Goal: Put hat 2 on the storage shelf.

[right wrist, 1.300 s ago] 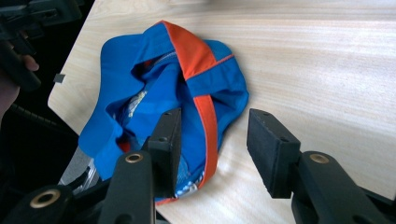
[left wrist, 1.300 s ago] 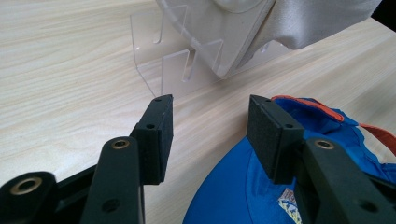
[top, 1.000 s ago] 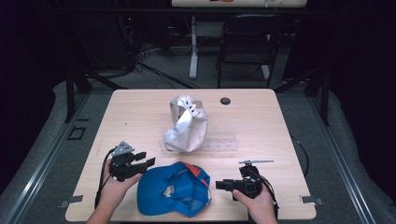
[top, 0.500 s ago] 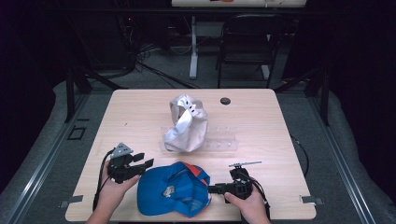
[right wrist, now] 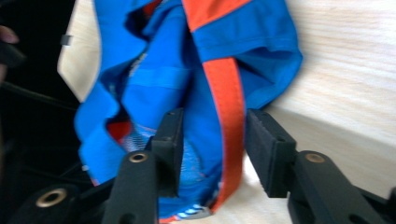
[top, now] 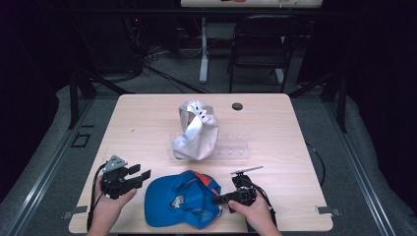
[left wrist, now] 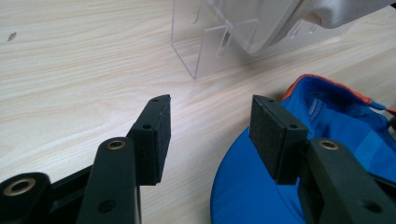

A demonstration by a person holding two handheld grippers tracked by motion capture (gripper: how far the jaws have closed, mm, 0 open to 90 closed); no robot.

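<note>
A blue cap [top: 182,204] with orange trim lies upside down at the front middle of the table. My left gripper [top: 140,173] hovers just left of it, open, with bare wood between its pads [left wrist: 210,130]; the cap's brim [left wrist: 336,121] lies under its right jaw. My right gripper [top: 219,200] points left at the cap's right edge. Its jaws have just been closing. They straddle the cap's rim [right wrist: 159,79] and orange band [right wrist: 226,93], and the pads [right wrist: 212,144] do not visibly press. A silver-white cap [top: 196,130] sits on a clear stand [top: 236,150] mid-table.
A small black round thing [top: 237,105] lies near the far edge of the wooden table [top: 295,128]. A folding chair [top: 260,44] stands behind the table. The clear stand [left wrist: 205,51] and white cap [left wrist: 289,18] rise just beyond my left gripper.
My right gripper has moved left and down onto the blue cap's right edge, and its jaws have narrowed around the rim. My left gripper has shifted slightly left.
</note>
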